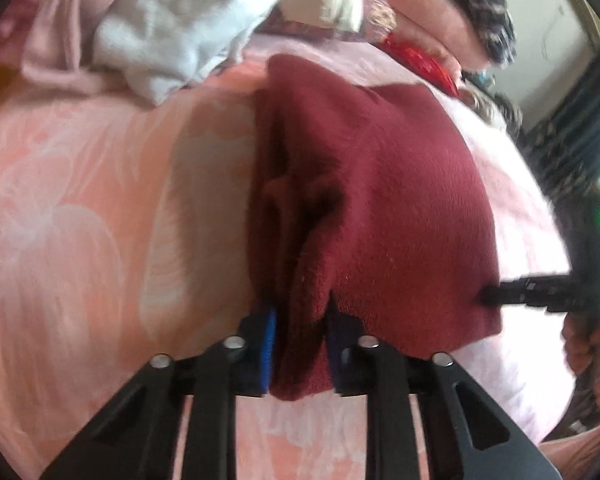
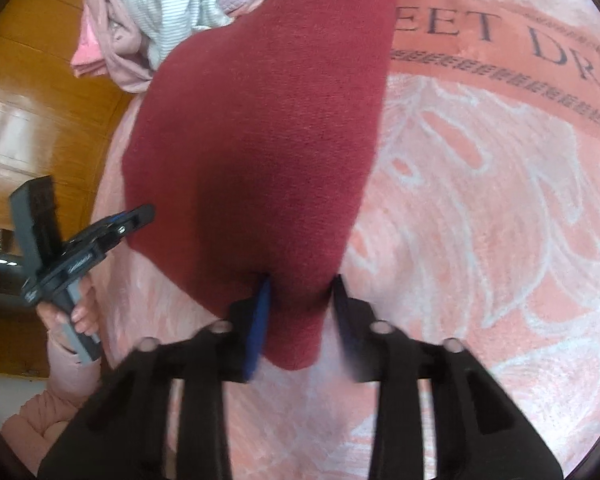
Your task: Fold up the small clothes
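1. The left tongs (image 1: pixel 300 344) are pinched on a bunched corner of the maroon cloth (image 1: pixel 380 208), the fabric gathered between the blue pads.
2. The right tongs (image 2: pixel 300 312) grip another corner of the same cloth (image 2: pixel 260 120), which tapers to a point between the fingers.
3. The cloth lies spread on the pink bedspread (image 2: pixel 480 220) — a plush cover with pale leaf patterns and dark lettering near its far edge.
4. From the right wrist view, the left tongs (image 2: pixel 140 216) reach the cloth's left edge.
5. A heap of clothes (image 1: pixel 172 24) — white and pale pink pieces — sits beyond the cloth, close to its far end.
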The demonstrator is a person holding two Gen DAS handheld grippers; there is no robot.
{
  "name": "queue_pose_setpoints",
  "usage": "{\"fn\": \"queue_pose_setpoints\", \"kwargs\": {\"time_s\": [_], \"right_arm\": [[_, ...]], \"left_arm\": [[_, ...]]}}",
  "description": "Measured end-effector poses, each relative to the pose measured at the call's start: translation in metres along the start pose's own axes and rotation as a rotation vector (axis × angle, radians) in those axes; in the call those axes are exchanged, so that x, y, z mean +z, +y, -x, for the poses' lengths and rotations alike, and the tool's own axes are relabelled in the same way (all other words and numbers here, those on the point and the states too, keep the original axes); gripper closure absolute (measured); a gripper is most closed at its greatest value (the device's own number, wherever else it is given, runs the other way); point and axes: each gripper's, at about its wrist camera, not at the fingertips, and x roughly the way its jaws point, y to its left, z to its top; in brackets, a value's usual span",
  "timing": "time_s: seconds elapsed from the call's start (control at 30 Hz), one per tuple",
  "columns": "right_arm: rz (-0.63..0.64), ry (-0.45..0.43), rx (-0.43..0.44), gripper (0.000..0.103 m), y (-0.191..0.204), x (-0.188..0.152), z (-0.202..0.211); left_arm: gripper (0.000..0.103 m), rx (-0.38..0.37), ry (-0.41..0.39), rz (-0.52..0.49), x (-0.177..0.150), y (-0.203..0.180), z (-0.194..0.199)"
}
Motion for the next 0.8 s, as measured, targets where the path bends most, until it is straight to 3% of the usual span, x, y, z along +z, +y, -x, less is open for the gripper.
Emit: {"fn": "queue_pose_setpoints", "kwargs": {"time_s": [0.23,0.37,0.47,0.53,0.57,0.6,0.7,0.8], "right_arm": [[0.026,-0.013,-0.045,0.079,0.005,-0.005,-0.016],[0.046,-0.007,-0.071,0.074,0.012,-0.002,-0.013],[0.044,-0.038,-0.104,0.064,0.017,0.002,0.007],[0.022,-0.085,-0.131,0.063,0.015,0.007,0.021],[-0.005,-0.119,-0.158,0.063,0.013,0.012,0.031],[-0.021,-0.142,-0.187,0.061,0.01,0.017,0.037],[-0.08,-0.214,-0.264,0.06,0.002,0.034,0.05],[-0.141,-0.227,-0.234,0.06,-0.007,0.053,0.046]], "left_arm": [[0.091,0.025,-0.013,-0.04,0.001,0.005,-0.014],[0.09,0.004,-0.009,-0.002,0.006,0.008,-0.017],[0.078,0.023,0.001,-0.017,0.009,-0.002,-0.011],[0.057,0.025,-0.023,-0.011,0.016,-0.009,0.0],[0.037,0.029,-0.039,-0.011,0.018,-0.011,0.006],[0.028,0.03,-0.067,-0.009,0.024,-0.014,0.013],[0.027,0.027,-0.101,-0.013,0.049,-0.022,0.017],[0.027,0.061,-0.11,0.003,0.082,-0.025,0.002]]}}
